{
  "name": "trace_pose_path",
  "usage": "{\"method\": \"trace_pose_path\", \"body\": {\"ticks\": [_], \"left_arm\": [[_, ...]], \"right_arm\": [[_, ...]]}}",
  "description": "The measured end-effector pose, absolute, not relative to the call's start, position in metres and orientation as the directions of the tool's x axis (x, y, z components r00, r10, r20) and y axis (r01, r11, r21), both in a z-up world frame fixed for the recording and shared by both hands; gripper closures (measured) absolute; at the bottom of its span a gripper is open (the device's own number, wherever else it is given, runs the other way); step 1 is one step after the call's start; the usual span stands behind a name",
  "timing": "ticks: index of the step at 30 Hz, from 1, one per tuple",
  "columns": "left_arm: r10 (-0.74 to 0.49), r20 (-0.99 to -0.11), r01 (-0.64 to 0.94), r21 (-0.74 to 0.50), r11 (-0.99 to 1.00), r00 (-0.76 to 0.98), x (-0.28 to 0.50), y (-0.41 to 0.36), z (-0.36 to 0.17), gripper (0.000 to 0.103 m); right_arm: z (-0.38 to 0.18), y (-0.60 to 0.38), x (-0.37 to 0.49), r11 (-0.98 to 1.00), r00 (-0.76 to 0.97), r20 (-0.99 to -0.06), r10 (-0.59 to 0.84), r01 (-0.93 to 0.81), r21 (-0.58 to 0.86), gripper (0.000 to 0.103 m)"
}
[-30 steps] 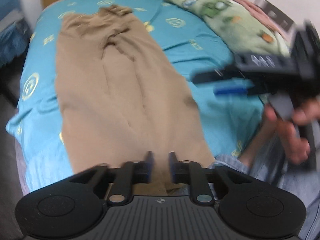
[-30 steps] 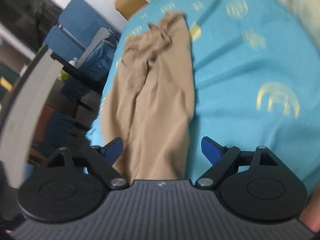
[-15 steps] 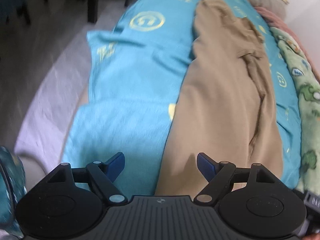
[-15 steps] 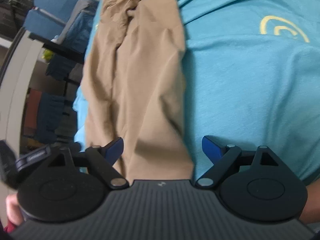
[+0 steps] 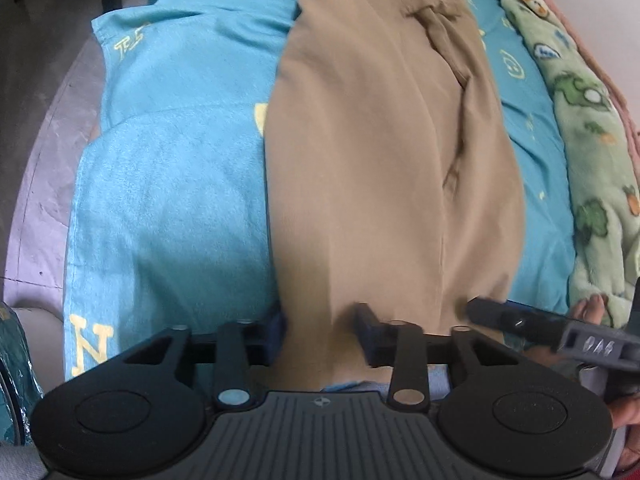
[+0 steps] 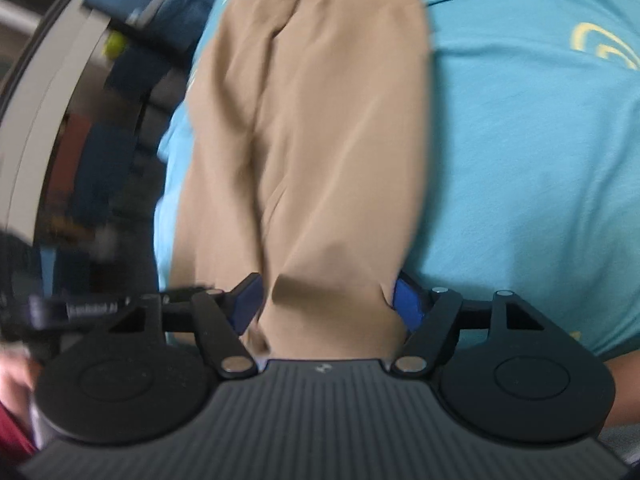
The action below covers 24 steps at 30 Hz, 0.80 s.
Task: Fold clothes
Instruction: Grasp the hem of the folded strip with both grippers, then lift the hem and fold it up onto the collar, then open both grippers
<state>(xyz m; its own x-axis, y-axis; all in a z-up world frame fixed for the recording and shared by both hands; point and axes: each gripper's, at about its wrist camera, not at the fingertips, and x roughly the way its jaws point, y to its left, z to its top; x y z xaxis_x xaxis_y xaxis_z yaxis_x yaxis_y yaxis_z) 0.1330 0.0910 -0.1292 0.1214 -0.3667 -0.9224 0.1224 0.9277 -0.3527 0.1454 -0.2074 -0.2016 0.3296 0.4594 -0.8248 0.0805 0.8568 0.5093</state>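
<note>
Now both grippers lower vs before, left gripper (image 5: 320, 332) & right gripper (image 6: 326, 300) fingers part-open, straddling tan trousers (image 5: 380, 152) hem, narrower gap.

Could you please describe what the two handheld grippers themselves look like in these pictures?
Both look alike: the left gripper and right gripper each have a dark grey ribbed body, two round black discs, black linkage arms with silver pivot pins, and blue pads on the fingers. A small round logo marks each body. No cables show.
</note>
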Motion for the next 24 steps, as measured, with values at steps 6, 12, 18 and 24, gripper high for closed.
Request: {"method": "trace_pose_path", "body": {"ticks": [6,12,18,24], "left_arm": [[-0.465,-0.85,0.06,-0.465,0.883,0.247,0.121,0.103,-0.097,0.097],[-0.59,-0.673,0.047,-0.641,0.766,0.446,0.105,0.123,-0.023,0.098],[-0.626,-0.508,0.127,-0.708,0.694,0.591,0.078,0.123,0.062,0.098],[-0.637,-0.516,0.164,-0.689,0.706,0.572,0.001,0.108,0.069,0.098]], "right_arm": [[-0.181,-0.209,0.141,0.867,0.36,-0.819,0.446,0.054,0.496,0.091],[-0.107,-0.25,0.125,0.83,0.54,-0.711,0.449,0.042,0.556,0.092],[-0.025,-0.283,0.098,0.826,0.714,-0.569,0.409,-0.024,0.564,0.093],[-0.015,-0.301,0.034,0.84,0.737,-0.539,0.408,-0.072,0.538,0.094]]}}
